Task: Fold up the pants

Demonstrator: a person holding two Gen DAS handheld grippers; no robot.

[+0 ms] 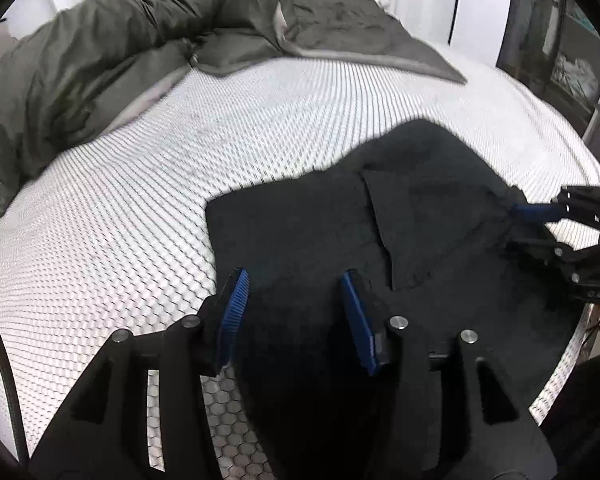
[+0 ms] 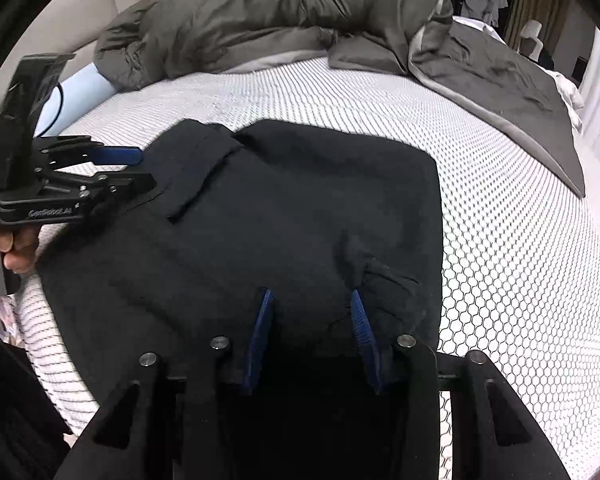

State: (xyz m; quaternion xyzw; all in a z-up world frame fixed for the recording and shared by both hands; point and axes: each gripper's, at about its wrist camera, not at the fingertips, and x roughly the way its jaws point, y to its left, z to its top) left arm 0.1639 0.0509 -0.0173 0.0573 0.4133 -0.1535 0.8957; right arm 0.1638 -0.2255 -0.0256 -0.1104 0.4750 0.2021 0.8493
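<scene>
**Folded pants between two hand-held grippers**

We see the black pants (image 2: pixel 284 216) folded compactly on the bed (image 2: pixel 520 280). Left hand-held gripper (image 1: pixel 292 276) and right hand-held gripper (image 2: pixel 312 294) both hover over the pants' near edge, jaws apart, gripping nothing.

Even indoor light, fisheye-warped edges

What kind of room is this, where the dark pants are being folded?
Most likely a bedroom. The black pants lie on a bed's white honeycomb-patterned mattress cover, a rumpled olive-grey duvet is pushed toward the far side, and clothes hang in the background.
</scene>
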